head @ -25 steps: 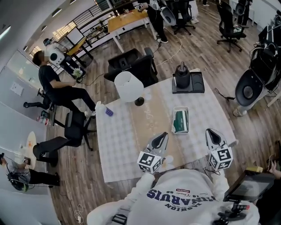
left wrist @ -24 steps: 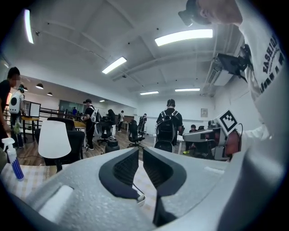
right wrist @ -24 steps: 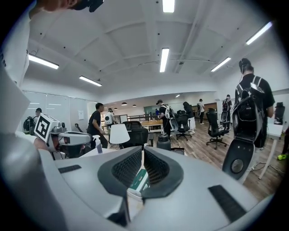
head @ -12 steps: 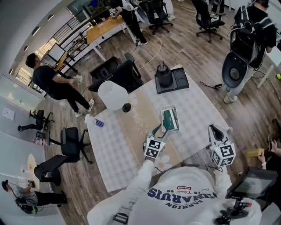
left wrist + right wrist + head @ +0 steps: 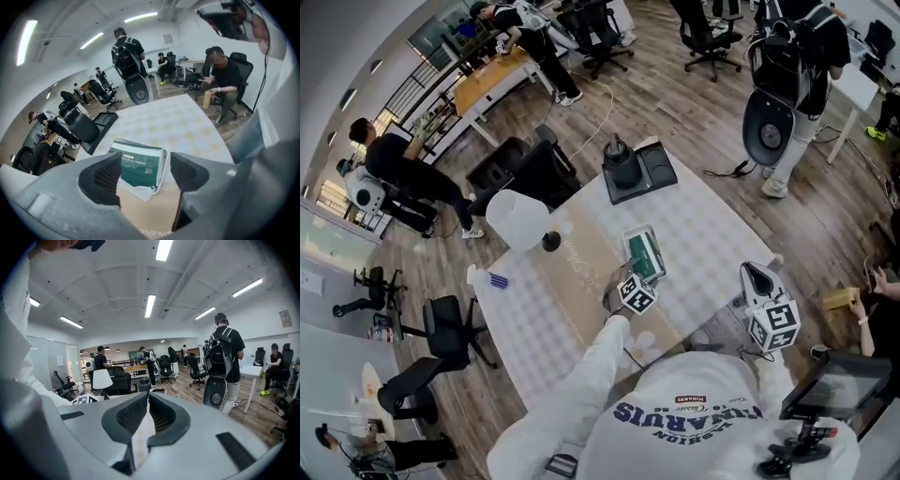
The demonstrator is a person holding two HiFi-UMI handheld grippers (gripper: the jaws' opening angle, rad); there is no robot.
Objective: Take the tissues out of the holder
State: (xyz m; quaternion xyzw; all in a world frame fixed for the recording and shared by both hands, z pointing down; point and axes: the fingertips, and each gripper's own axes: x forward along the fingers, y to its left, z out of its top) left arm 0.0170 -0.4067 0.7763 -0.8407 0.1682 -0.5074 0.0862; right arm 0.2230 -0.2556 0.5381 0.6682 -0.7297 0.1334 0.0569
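A clear tissue holder [image 5: 630, 240] with a dark green tissue pack [image 5: 644, 257] lies flat near the middle of the white-clothed table [image 5: 712, 234]. My left gripper [image 5: 628, 277] reaches out over the beige runner and stops just short of the holder's near end. Its jaws are opening, with nothing pressed between them. In the left gripper view the green pack [image 5: 139, 165] and the holder's rim [image 5: 163, 161] show through the gap, a little ahead of the left gripper [image 5: 143, 174]. My right gripper [image 5: 757, 279] hovers at the table's right front edge. The right gripper [image 5: 148, 398] is shut and holds nothing.
A white-shaded lamp [image 5: 517, 218] stands at the table's far left. A black jug on a black tray [image 5: 628, 169] sits at the far end. A small blue-striped object [image 5: 498, 279] lies near the left edge. Office chairs and people surround the table.
My left gripper has moved forward from the table's near edge to the tissue holder, and its jaws have gone from shut to open. The right gripper has stayed at the front right.
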